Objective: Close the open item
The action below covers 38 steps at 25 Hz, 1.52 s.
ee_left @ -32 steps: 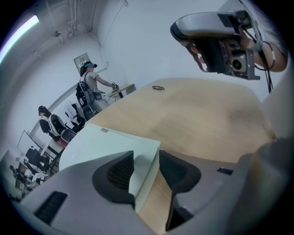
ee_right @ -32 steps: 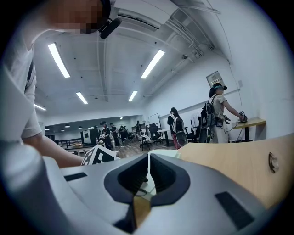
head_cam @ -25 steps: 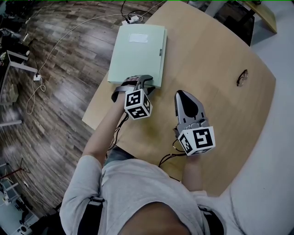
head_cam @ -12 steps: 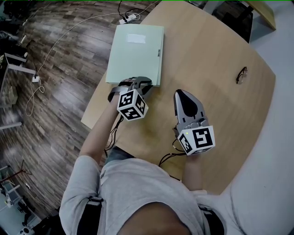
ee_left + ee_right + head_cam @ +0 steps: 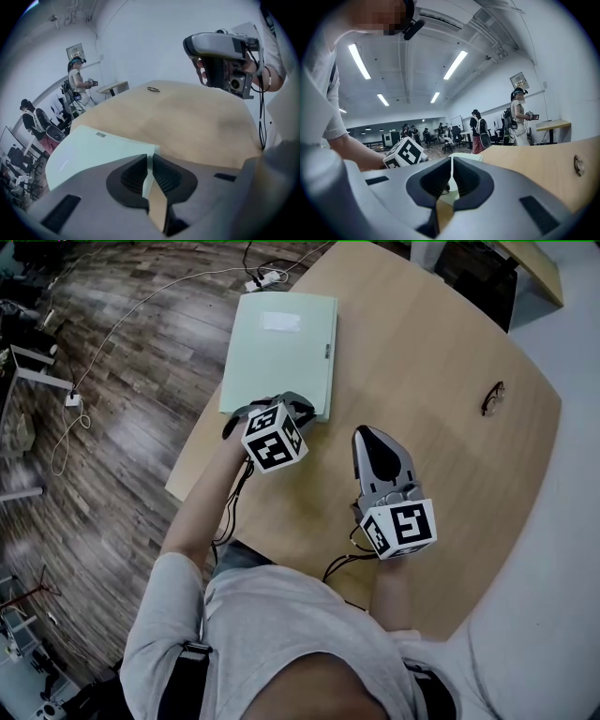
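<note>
**A:** How does the left gripper [image 5: 150,158] stand?

**B:** Its jaws have just been closing. They now pinch the near right corner of the pale green folder [image 5: 279,352], and a thin strip of the cover shows between the dark ribbed pads.

**A:** And the right gripper [image 5: 451,161]?

**B:** Pressed together with nothing in it. In the head view it sits right of centre over bare table [image 5: 441,362], well apart from the folder.

**A:** Where is the folder?

**B:** Upper centre of the head view. It lies flat at the table's left edge, with its cover down.

**A:** Any writing on it?

**B:** There is one white label [image 5: 281,322] near its far end, but whatever is on it is too small to read. One small dark tag [image 5: 326,351] sits by the right edge, and that can't be read either.

**A:** Any print on the tools?

**B:** Only black-and-white square markers. They are on the left marker cube [image 5: 275,437] and the right marker cube [image 5: 400,528]. There are no words or brand names.

**A:** What's the count?

**B:** Two grippers, two cubes, one folder and one table. One pair of glasses [image 5: 494,397] lies alone near the table's right edge.

**A:** And beyond the table?

**B:** A white power strip [image 5: 262,279] lies on the wooden floor [image 5: 122,427] at the top of the frame, and cables trail left from it. The right gripper view shows several people further back in the room. One of them stands at the right [image 5: 518,117].
</note>
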Each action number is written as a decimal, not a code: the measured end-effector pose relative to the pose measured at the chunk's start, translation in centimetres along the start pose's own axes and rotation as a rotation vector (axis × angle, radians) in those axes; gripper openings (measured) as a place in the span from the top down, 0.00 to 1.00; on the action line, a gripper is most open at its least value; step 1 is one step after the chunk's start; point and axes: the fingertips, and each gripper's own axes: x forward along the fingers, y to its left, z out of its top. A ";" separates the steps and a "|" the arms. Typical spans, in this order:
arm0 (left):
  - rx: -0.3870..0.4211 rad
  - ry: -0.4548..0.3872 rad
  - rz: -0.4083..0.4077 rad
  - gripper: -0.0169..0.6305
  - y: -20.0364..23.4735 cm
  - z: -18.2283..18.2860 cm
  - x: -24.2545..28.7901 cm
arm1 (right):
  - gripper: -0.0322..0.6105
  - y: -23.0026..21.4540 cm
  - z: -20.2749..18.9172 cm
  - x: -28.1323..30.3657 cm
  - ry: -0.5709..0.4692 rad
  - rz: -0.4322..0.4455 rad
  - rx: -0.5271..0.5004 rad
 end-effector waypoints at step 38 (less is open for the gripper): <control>0.074 -0.017 0.049 0.85 -0.6 -0.5 0.5 | 0.94 -2.5 -1.0 3.3 0.048 -0.079 -0.153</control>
